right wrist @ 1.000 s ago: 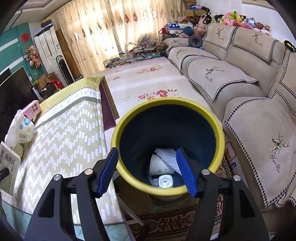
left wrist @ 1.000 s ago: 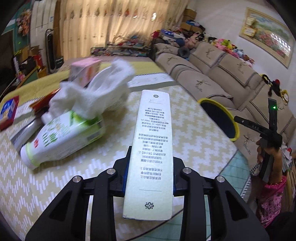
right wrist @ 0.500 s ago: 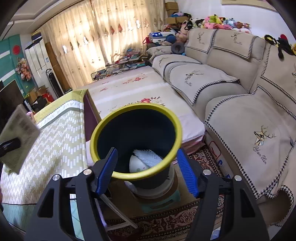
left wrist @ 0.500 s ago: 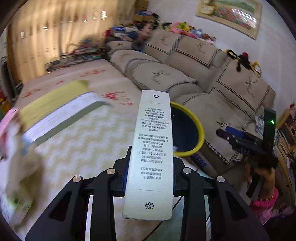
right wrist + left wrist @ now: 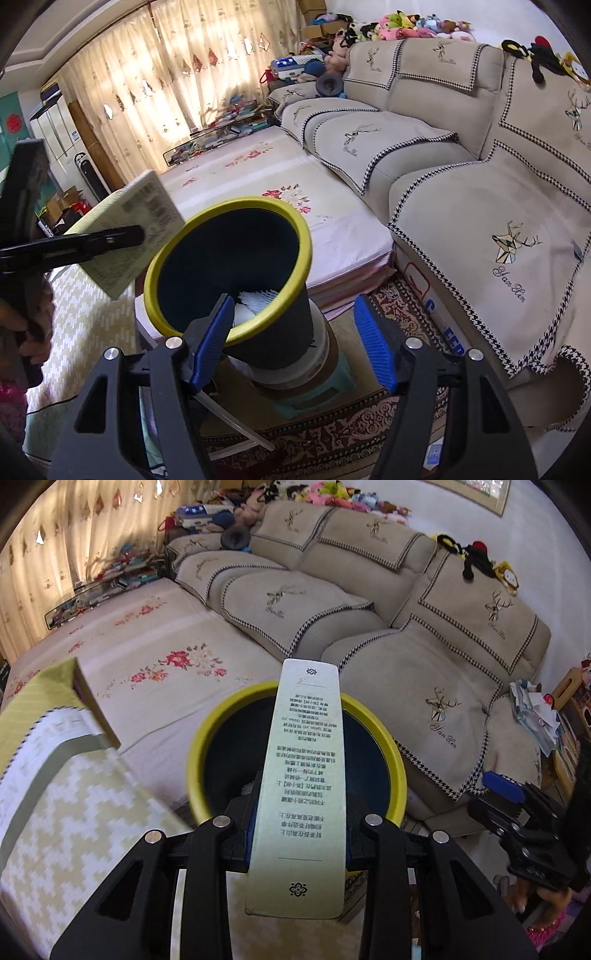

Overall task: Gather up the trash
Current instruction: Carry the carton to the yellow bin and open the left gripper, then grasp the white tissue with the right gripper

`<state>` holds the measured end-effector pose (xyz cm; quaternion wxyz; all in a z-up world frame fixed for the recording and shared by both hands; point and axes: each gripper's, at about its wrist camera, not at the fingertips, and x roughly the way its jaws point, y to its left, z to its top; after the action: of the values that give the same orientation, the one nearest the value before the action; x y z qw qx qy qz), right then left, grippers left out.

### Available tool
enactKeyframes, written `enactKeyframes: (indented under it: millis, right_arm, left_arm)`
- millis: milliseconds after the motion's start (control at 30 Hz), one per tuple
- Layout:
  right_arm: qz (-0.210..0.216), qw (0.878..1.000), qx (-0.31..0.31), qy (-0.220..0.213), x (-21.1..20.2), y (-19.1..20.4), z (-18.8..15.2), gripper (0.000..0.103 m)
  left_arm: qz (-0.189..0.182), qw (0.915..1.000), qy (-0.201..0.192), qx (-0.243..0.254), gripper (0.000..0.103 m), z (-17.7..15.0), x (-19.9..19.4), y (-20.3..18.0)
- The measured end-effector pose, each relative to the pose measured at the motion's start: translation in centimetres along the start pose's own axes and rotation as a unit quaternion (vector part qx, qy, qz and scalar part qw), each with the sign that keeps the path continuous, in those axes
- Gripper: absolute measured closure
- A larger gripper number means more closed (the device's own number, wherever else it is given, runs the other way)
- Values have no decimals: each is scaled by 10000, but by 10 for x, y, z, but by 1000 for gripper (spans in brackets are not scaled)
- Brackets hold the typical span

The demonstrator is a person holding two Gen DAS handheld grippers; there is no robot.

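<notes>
My left claw (image 5: 295, 834) grips a long, flat carton (image 5: 303, 775), pale green and printed with small text, its jaws pressed on the carton's two narrow sides. All places here are given relative to the trash bin (image 5: 236, 280), a dark tub with a yellow rim (image 5: 397, 760). In the left wrist view the carton lies across the bin's mouth, its far end reaching past the far rim; in the right wrist view the carton (image 5: 129, 236) sits at the bin's upper left, just beside the rim, clamped by a dark finger (image 5: 92, 242) of the left claw. My right claw (image 5: 291, 343) stands with jaws apart and nothing between its blue pads (image 5: 373, 347); it is on the near side of the bin, the left pad overlapping the near rim in the picture. Inside the bin lie white pieces of trash (image 5: 255, 299). The bin stands on a round white and brown base (image 5: 295, 373). A beige sofa (image 5: 480, 192) lies beyond and to the right of the bin, and a worktop (image 5: 74, 812) under a patterned cloth lies to its left.
</notes>
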<state>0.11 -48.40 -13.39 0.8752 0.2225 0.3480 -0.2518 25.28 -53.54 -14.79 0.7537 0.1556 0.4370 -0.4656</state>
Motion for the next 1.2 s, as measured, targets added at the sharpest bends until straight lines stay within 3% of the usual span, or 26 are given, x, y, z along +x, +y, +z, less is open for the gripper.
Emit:
enactKeyframes:
  millis: [133,233,267,433,600,767,933,1200]
  right_arm:
    - [10,10000,42,45,2,-3,-2,39]
    - [15,10000,21,69,2,-1,-4,39]
    - [22,10000,3,79,2,0,-4,39]
    - [102,9998,-88,110,1,13,-5,38]
    - [293,9990,-306,165,4,39,-6,38]
    - [590,9954,-675,326,12,83,-7,37]
    - [989,9882,-1107,383,14,140,-4,37]
    - [1496,9712,-1836,262,10,242,0,37]
  left_arm:
    - [27,9999,102,-112,67,8,25,0]
    - [-2,9998,-23,-211,46,9,22,2]
    - [39,9997,-128,-209,41,8,14,3]
    - [134,9976,-651,-206,35,-12,-41,11]
    - [399,9879,-1453,-367,21,-57,-125,34]
    - [1021,9693,-2159,-585,12,-118,-204,65]
    - [1755,9483,-2449,-1000,9,-182,-267,110]
    - [3207,8956,-2730,-1432,7,-283,-347,184]
